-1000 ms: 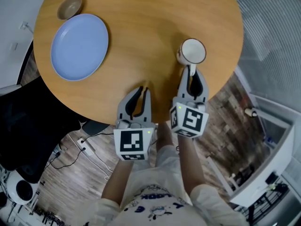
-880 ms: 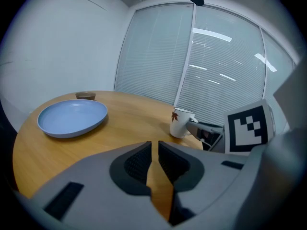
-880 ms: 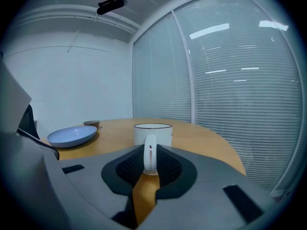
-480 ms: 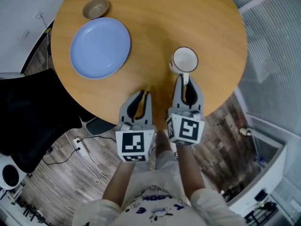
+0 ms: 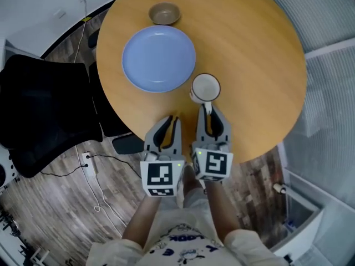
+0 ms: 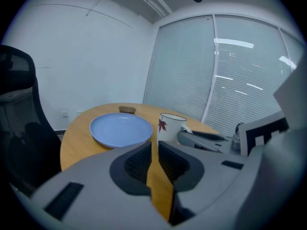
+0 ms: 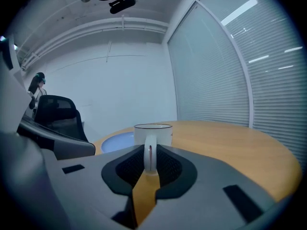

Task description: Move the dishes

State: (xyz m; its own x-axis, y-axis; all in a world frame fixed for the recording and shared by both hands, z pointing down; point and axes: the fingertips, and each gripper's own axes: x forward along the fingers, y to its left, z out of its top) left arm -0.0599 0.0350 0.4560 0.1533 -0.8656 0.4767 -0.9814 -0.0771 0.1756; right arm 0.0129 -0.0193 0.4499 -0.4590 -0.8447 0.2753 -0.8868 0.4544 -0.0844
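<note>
A white mug with a red leaf print is held over the round wooden table, close to the right rim of the blue plate. My right gripper is shut on the mug's handle, which stands upright between the jaws. A small brown bowl sits just beyond the plate. My left gripper hovers at the table's near edge, left of the mug, with its jaws together and nothing between them. The plate and bowl lie ahead of it.
A black office chair stands left of the table. A power strip and cables lie on the wood floor beneath. Window blinds fill the wall beyond the table. The table's right half is bare wood.
The right gripper has carried the mug leftward across the table, from well apart to right beside the blue plate. The left gripper has moved along with it at the table's near edge.
</note>
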